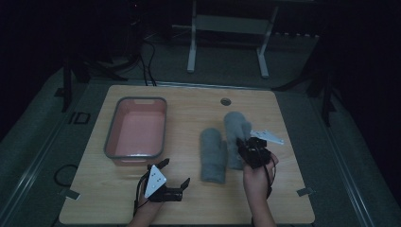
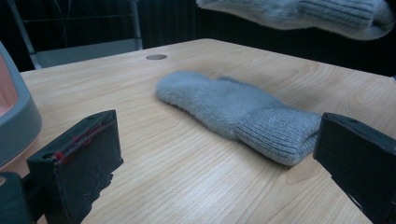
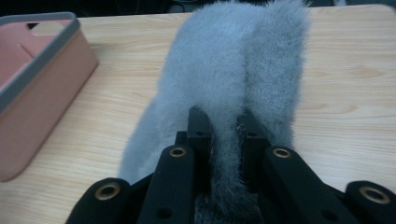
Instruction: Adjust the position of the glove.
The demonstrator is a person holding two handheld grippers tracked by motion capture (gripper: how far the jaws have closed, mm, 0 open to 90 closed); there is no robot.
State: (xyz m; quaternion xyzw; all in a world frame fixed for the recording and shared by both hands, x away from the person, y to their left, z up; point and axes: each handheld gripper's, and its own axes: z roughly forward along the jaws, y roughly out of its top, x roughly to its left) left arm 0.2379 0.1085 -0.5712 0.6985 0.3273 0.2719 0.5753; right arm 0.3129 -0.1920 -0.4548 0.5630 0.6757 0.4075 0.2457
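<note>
Two grey knitted mittens, one pink tub, two hand-held grippers, all at one wooden desk. The right gripper is sitting at the right of the high view, its jaws pinched tight on the cuff end of a grey mitten; in the right gripper view the fleece is bulging between the two black jaws, and the mitten is stretching away from the camera over the desk. In the left gripper view this mitten is hanging well above the desk surface, clear of the wood. The second mitten is lying flat on the desk just left of the held one, cuff toward the person; in the left gripper view it is resting between the two jaws' lines of sight, farther off, untouched. The left gripper is hovering low near the front edge of the desk, jaws standing wide apart with nothing between them. The pink tub, grey-rimmed, is standing at the left half of the desk, well apart from both mittens, beyond the left gripper; its rim is showing at the left of the right gripper view. A small round grommet hole is sitting near the far edge of the desk.
</note>
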